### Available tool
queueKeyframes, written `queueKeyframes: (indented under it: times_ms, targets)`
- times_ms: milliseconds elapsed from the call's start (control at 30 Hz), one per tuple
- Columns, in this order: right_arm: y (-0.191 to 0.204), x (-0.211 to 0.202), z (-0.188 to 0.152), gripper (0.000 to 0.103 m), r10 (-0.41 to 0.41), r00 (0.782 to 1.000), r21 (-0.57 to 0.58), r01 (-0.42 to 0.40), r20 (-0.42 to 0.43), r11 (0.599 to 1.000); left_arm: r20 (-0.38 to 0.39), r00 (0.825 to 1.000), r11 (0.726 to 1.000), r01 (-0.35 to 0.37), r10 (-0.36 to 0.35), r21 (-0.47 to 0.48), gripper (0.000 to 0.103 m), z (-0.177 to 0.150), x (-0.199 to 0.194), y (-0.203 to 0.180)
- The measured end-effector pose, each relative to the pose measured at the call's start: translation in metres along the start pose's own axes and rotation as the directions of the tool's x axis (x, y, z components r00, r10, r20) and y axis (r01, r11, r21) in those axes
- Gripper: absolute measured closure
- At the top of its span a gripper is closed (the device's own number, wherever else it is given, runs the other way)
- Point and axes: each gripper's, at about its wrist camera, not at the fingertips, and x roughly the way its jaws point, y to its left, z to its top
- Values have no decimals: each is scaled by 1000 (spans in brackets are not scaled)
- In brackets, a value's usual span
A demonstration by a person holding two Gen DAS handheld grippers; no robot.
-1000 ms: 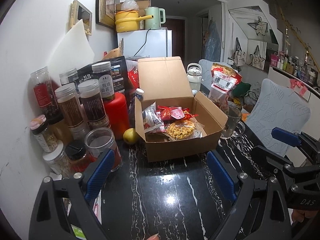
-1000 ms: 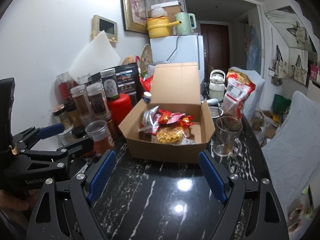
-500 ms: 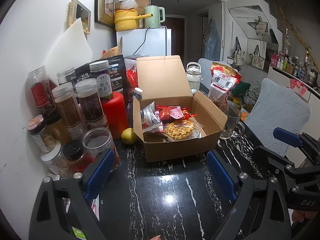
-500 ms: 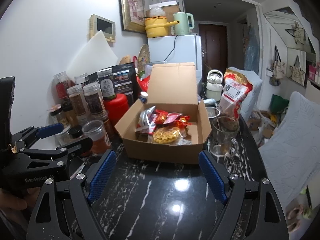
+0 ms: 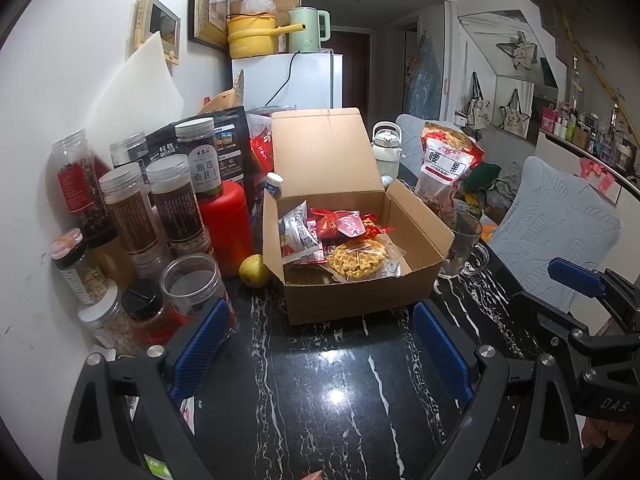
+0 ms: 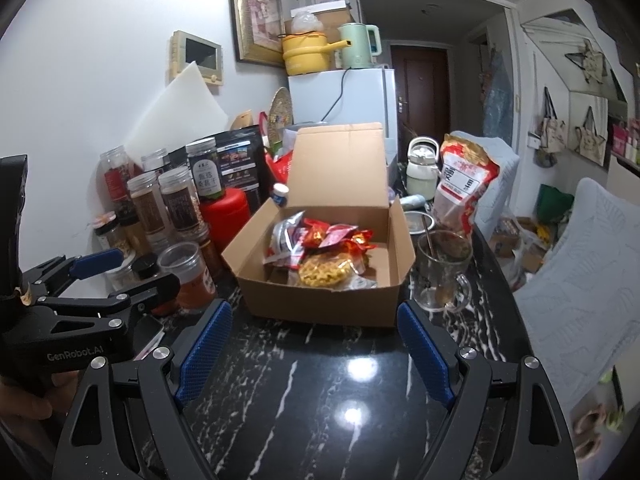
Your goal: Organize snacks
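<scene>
An open cardboard box (image 5: 360, 292) (image 6: 320, 304) stands on the black marble table, lid up, holding red snack packets (image 5: 344, 222) (image 6: 332, 236), a silver packet (image 5: 296, 228) and a yellow noodle snack (image 5: 356, 260) (image 6: 324, 272). My left gripper (image 5: 320, 344) hovers open over the table just in front of the box, nothing between its blue pads. My right gripper (image 6: 316, 348) is also open and empty, in front of the box. Each gripper shows at the edge of the other's view.
Several jars (image 5: 168, 204) and a red canister (image 5: 226, 228) crowd the left by the wall. A yellow fruit (image 5: 253, 271) lies beside the box. A glass mug (image 6: 442, 270), a cashew bag (image 5: 446, 164) and a white kettle (image 6: 420, 170) stand right of the box. A padded chair (image 6: 580, 280) is at right.
</scene>
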Motion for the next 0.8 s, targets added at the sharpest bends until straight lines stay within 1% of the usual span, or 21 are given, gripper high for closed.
queueKeyframes:
  times_ms: [533, 800]
  targets:
    - [-11, 0, -1, 17, -42, 999, 30, 43, -11, 999, -40, 999, 1000, 15, -14, 13, 8, 4, 11, -14]
    - [-12, -2, -2, 17, -54, 998, 34, 54, -11, 998, -34, 999, 1000, 20, -19, 21, 8, 5, 10, -16]
